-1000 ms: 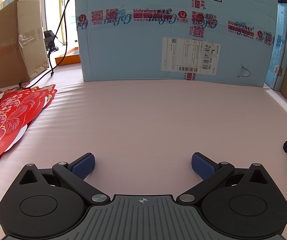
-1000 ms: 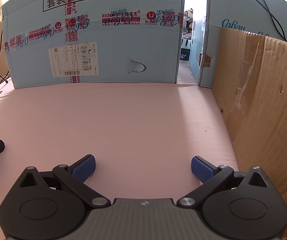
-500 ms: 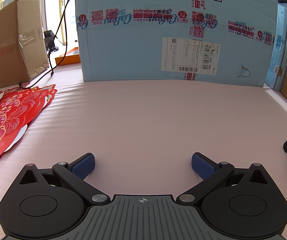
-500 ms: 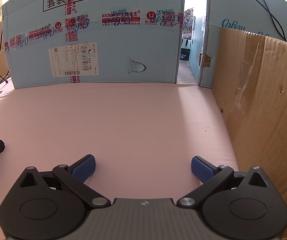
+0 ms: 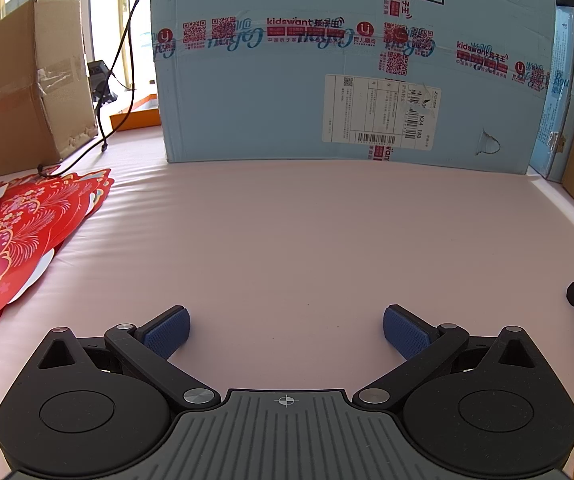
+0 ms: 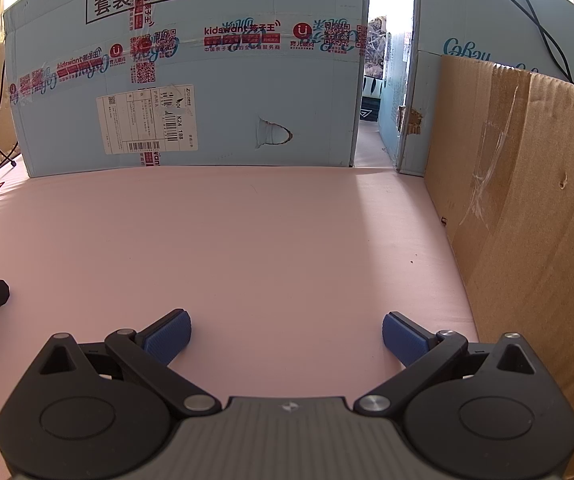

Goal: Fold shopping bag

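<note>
Two blue cartons (image 5: 347, 60) wall the pink mat (image 5: 287, 240); red bags (image 5: 19, 240) — perhaps stacked — left.

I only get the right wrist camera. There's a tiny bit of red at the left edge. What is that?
Observer: The left wrist view shows it whole. It is a pile of red shopping bags with pink flower prints, lying flat on the pink table.
Child: Is the left gripper holding one?
Observer: No. The left gripper is open and empty, and the bags lie off to its left.
Child: Anything else over there that I can't see?
Observer: Yes, a flat orange item lies on the table beside the left corner of the blue box.
</note>
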### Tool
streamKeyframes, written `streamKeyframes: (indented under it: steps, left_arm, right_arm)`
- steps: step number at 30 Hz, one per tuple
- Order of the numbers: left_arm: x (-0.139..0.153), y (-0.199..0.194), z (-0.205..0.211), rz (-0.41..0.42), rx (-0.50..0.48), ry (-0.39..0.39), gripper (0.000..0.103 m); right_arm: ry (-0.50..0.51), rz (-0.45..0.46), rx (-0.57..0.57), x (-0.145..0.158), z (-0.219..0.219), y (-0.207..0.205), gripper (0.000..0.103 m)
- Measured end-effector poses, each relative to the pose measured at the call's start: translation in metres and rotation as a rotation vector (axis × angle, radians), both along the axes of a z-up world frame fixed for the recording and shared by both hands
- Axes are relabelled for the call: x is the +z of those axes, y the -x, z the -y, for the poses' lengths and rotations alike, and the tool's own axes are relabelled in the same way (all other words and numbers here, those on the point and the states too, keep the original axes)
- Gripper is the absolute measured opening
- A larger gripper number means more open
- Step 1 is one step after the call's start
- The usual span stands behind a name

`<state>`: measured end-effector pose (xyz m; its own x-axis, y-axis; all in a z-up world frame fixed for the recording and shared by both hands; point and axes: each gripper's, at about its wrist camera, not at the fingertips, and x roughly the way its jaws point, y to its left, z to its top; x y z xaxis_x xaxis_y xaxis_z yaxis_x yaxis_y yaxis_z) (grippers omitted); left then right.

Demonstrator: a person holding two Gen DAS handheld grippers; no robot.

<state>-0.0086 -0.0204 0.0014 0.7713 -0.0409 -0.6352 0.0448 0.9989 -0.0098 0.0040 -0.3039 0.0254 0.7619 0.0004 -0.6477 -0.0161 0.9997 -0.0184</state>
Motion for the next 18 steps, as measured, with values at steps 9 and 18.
streamKeyframes:
  steps: [9, 18]
  left_arm:
    - [0.000, 0.000, 0.000, 0.000, 0.001, 0.005, 0.103]
    - [0.000, 0.003, 0.008, 0.002, 0.003, 0.016, 0.103]
  right_arm:
    - [0.000, 0.000, 0.000, 0.000, 0.000, 0.000, 0.103]
    - [0.000, 0.000, 0.000, 0.000, 0.000, 0.000, 0.103]
